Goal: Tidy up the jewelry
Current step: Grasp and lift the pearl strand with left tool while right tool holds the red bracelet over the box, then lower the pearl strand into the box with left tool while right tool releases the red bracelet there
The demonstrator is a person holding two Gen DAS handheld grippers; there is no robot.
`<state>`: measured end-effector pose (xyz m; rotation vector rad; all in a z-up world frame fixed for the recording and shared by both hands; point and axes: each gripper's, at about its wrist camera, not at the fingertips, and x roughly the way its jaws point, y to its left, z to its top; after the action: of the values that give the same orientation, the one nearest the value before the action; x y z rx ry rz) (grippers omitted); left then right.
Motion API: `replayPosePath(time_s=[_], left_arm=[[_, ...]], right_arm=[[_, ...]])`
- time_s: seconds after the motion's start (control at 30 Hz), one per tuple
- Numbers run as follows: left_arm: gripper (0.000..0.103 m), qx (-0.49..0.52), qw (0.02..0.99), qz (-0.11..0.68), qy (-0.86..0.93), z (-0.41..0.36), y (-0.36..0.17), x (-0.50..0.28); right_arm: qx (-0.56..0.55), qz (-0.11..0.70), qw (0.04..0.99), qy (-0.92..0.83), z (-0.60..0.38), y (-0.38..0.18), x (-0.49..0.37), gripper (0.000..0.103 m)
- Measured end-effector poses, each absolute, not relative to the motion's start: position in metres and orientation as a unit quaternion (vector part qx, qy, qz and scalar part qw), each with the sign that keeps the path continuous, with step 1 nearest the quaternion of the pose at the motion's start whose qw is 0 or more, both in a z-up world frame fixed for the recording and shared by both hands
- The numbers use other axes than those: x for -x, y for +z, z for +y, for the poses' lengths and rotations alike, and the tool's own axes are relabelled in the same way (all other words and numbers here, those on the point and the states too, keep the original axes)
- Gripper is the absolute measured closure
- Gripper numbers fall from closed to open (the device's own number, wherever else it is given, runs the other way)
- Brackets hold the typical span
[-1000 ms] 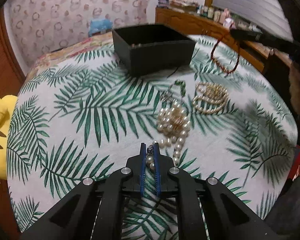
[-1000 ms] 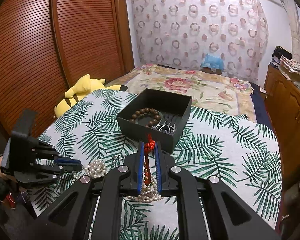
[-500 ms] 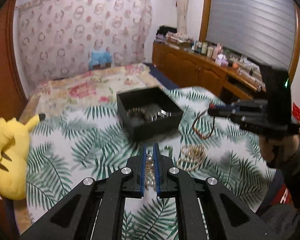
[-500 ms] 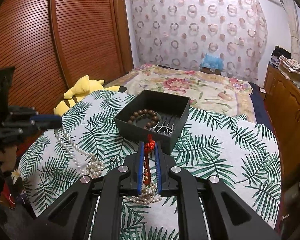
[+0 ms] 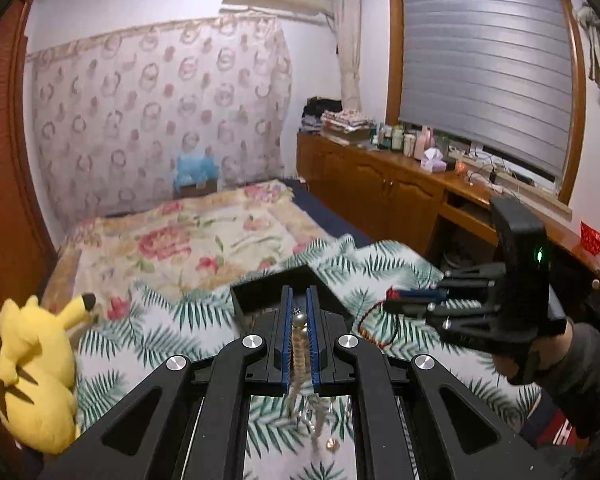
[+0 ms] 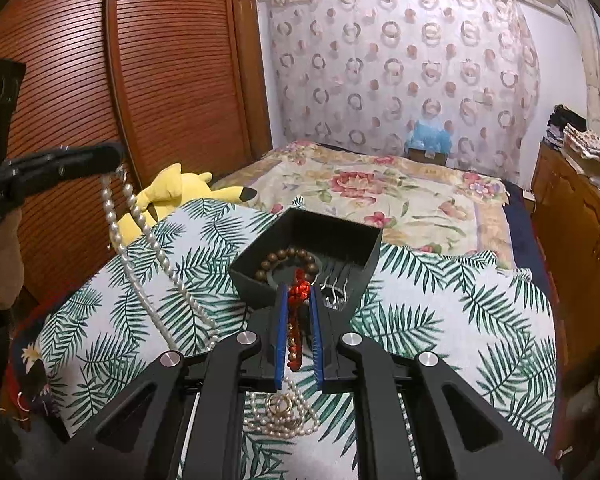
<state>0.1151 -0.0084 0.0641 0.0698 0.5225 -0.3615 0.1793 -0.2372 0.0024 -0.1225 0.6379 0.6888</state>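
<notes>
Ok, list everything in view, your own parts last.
Box: one, black, open, on the leaf-print cloth.
Wooden bead bracelet: one, brown, inside the box.
Hair comb: one, silver, inside the box.
Pearl necklace: one, white, hanging from the left gripper.
Red bead string: one, red, in the right gripper.
Pearl pile: one, white with gold ring, on the cloth.
Leaf-print cloth: one, green and white.
Plush toy: one, yellow, cloth's far-left edge.
Left gripper: black, jaws closed on pearls.
Right gripper: black, jaws gripping the string.

Left gripper (image 5: 299, 322): raised above the table, fingers nearly together, clamped on a pearl strand (image 6: 148, 236) that hangs down.
Right gripper (image 6: 299, 316): lifted, level, fingers closed on a red bead string (image 6: 296, 320); gloved hand (image 5: 540, 356) behind it.
</notes>
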Motion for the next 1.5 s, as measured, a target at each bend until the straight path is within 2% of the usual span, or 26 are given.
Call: replayPosePath(time_s=[0.57,0.67,1.03,1.33,1.5], left_arm=[[0.097,-0.044,0.963,0.200,-0.175,-0.021,0.126,-0.163],[0.097,-0.039,0.962,0.207,-0.173,-0.021,0.122,-0.178],[0.097,-0.024,0.945,0.282,-0.163,-0.017,0.054,-0.223],[0.097,-0.030,0.954,0.251,-0.159,-0.020,0.079,-0.232],[0.097,-0.024,0.953,0.258,-0.156,-0.021,0.072,-0.242]], right_arm=[[0.067,0.290,0.889,0.347,-0.223,0.022,-0.218,0.091],[0.067,0.290,0.889,0.348,-0.222,0.022,-0.226,0.091],[0.057,0.315,0.881,0.350,-0.211,0.001,-0.262,0.091],[0.052,0.323,0.879,0.347,-0.206,-0.011,-0.273,0.091],[0.052,0.328,0.878,0.345,-0.206,-0.015,-0.277,0.091]])
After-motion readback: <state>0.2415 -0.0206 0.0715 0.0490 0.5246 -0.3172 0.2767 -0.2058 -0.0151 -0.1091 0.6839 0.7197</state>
